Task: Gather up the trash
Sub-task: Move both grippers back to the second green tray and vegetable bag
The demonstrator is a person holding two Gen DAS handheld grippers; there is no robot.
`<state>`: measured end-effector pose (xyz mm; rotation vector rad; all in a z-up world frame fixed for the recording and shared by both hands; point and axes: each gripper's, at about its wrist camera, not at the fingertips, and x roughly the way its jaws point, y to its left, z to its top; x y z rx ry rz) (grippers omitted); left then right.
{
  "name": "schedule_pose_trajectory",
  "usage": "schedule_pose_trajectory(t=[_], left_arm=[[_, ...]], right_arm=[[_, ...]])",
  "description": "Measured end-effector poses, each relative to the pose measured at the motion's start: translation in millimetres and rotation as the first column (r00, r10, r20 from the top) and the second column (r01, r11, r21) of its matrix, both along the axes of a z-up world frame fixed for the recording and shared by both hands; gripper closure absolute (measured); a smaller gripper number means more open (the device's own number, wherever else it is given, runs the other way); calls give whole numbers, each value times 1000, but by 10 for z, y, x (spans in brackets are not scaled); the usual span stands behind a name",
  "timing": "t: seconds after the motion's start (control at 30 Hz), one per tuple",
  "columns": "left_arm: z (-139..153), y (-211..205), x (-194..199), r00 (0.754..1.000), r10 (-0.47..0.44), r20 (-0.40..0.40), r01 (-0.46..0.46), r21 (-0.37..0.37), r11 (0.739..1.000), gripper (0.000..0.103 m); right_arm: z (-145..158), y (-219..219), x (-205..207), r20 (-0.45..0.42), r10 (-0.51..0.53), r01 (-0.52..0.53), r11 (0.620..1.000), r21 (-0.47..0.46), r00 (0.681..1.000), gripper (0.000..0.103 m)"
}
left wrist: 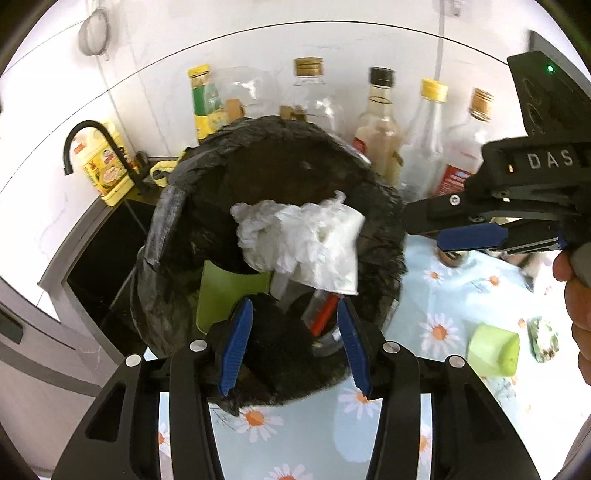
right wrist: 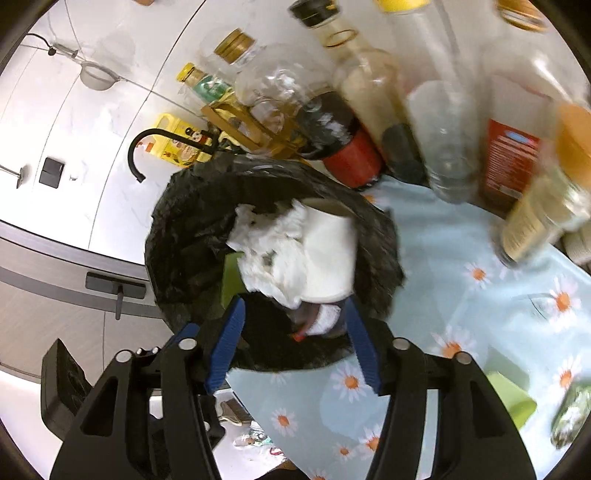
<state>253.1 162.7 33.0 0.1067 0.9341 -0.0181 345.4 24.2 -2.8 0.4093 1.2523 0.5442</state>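
Bright, even light with glare on the white wall [left wrist: 258, 48]; fisheye-bent edges, right view motion-blurred.

- Row of bottles [left wrist: 380, 122] stands along the back edge of the daisy-print tablecloth [left wrist: 436, 295], against the white wall [left wrist: 155, 48]
- Yellow oil jug [left wrist: 105, 166] sits behind the black faucet [left wrist: 79, 142], at the counter's back left corner
- Dark sink [left wrist: 99, 258] lies beside the tablecloth's left edge
- Mesh strainer [left wrist: 94, 35] hangs on the wall, upper left
- Wall outlet [right wrist: 51, 171] is on the wall, far left
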Motion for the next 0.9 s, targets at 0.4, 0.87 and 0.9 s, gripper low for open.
schedule_pose_trajectory(t=[0.4,0.87,0.9], left_arm=[[-15,-320,-335,999,-15,-29,13,-84,996,53],[-81,-815,-753,999,-27,-23,23,-136,990,48],[-95,-851,-759,999,-30,-26,26,-140,990,48]], right_arm=[[-65,-773,-494,-46,-68,63,992,-112,997,38],[-130,-1828,-941,-33,-106,94,961,-261,994,27],[-144,-1894,-959,-38,-108,94,959,-266,993,27]])
